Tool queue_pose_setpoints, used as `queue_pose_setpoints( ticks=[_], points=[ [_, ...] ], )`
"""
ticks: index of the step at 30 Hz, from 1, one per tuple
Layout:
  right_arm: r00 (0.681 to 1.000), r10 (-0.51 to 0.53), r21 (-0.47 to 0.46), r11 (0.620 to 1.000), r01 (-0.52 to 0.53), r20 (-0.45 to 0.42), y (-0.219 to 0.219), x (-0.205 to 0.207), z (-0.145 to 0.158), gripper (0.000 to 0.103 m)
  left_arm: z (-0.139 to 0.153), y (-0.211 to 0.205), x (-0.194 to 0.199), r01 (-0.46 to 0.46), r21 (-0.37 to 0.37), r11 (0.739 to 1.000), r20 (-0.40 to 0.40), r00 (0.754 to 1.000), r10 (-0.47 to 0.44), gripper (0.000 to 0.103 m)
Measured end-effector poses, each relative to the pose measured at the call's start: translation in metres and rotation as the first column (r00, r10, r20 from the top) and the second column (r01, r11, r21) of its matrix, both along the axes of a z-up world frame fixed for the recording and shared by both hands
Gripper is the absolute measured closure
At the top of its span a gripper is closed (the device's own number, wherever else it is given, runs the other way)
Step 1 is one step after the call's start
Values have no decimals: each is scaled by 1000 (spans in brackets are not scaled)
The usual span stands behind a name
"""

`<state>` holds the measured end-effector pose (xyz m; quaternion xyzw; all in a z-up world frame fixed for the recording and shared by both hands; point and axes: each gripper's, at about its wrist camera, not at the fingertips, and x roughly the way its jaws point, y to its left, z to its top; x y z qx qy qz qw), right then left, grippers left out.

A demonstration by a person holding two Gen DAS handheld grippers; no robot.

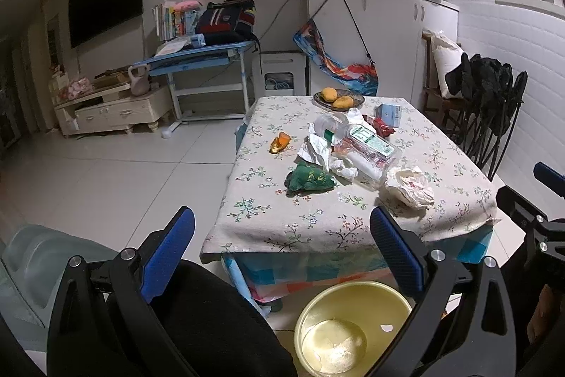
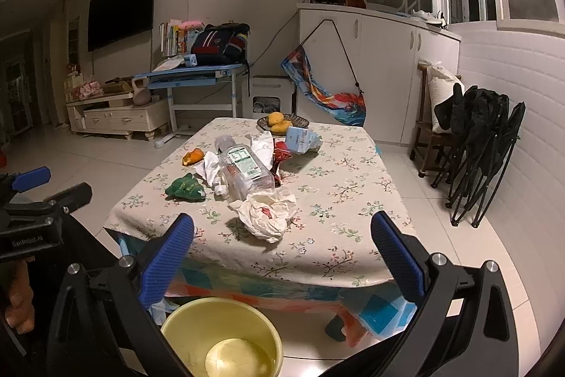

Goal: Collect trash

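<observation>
The left gripper [image 1: 282, 228] is spread wide and grips nothing, held back from the near edge of the table [image 1: 317, 228], which wears a floral cloth. Below it on the floor stands a yellow bin [image 1: 353, 302], just in front of the table's near side.

The trash lies in a loose cluster on the middle of the tabletop. From the left: an orange peel [image 1: 280, 142] lies apart on the far left of the cluster; nearer sits a green crumpled wrapper [image 1: 310, 181]; to its right white tissues [image 1: 317, 152] touch a clear plastic bottle [image 1: 363, 147] lying on its side. A red wrapper [image 1: 381, 126] lies just beyond the bottle, and a light blue packet [image 1: 388, 111] is just beside it on the far right. A crumpled white paper wad [image 1: 409, 186] with a red smear rests nearest, on the right, touching the bottle's base. At the far edge a dark plate [image 1: 339, 99] bears 2 yellow fruits.

The right gripper [image 2: 282, 235] is also wide apart and empty, hanging just short of the near table edge, with the paper wad in line between its fingers [image 2: 169, 257]. A hand [image 2: 17, 299] shows at the far left of the right wrist view, behind the other tool.
</observation>
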<state>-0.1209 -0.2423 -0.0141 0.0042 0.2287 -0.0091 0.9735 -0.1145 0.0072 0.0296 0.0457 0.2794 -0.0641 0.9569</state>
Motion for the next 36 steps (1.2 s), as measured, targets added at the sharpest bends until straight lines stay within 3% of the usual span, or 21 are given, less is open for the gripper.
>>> queue_pose_setpoints(
  ticks=[8, 21, 29, 32, 36],
  points=[
    [997, 71, 14, 997, -70, -41, 3, 28, 4, 7, -1, -5, 24, 11, -4, 1000, -47, 999, -12, 7],
    [981, 84, 106, 992, -66, -173, -14, 69, -15, 7, -12, -6, 88, -2, 4, 1000, -108, 994, 2, 7],
    [959, 117, 114, 989, -90, -259, -10, 94, -30, 7, -25, -18, 127, 7, -4, 1000, -171, 985, -7, 7],
    [948, 127, 105, 989, -100, -291, -7, 104, -36, 10, -34, -28, 144, 9, 28, 1000, -198, 980, -3, 7],
    [933, 133, 108, 989, -103, -334, -7, 117, -47, 19, -51, -36, 170, -2, 15, 1000, -258, 966, 6, 7]
  ],
)
